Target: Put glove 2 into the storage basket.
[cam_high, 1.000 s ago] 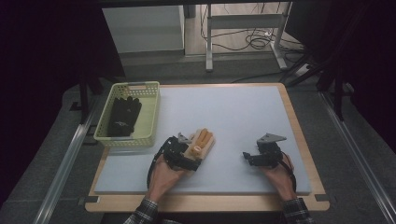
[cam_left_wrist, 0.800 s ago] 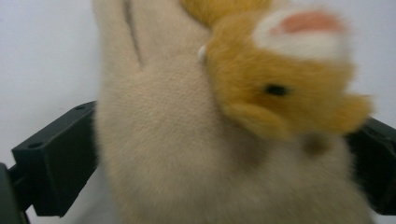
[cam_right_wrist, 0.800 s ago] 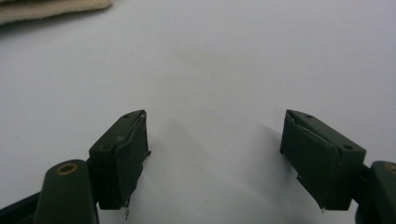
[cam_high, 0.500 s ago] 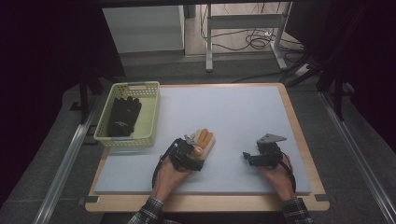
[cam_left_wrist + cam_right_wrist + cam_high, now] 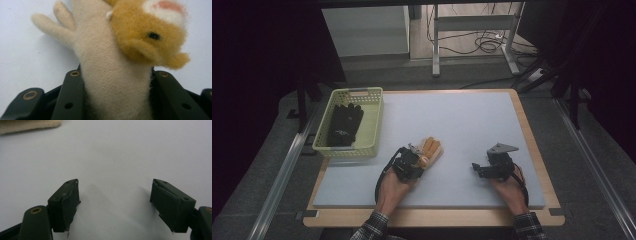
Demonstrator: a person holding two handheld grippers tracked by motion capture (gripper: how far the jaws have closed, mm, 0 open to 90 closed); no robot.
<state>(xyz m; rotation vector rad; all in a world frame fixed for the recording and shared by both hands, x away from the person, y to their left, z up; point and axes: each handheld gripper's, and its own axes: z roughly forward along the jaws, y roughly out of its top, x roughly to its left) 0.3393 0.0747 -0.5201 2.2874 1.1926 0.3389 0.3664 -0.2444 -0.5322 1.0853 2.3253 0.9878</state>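
Left gripper [image 5: 117, 100]: pinched the cuff of the plush glove [image 5: 110, 75].
Glove place: on the mat, just right of the basket [image 5: 372, 125].
Right gripper [image 5: 115, 205]: spread, idle, farther right of the basket.
Advice: lift gently, holding the cuff firmly, towards the basket.

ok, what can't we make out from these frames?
- Plush glove: in the left gripper view its cuff end is hidden between the left gripper fingers and cut off by the bottom edge; its top is cut off above.
- High view: the same glove is too small to show its face; the gripper covers its near end.
- Black gloves in the basket: too dark and small to count.
- Right gripper: only a beige strip shows, cut by the top edge.
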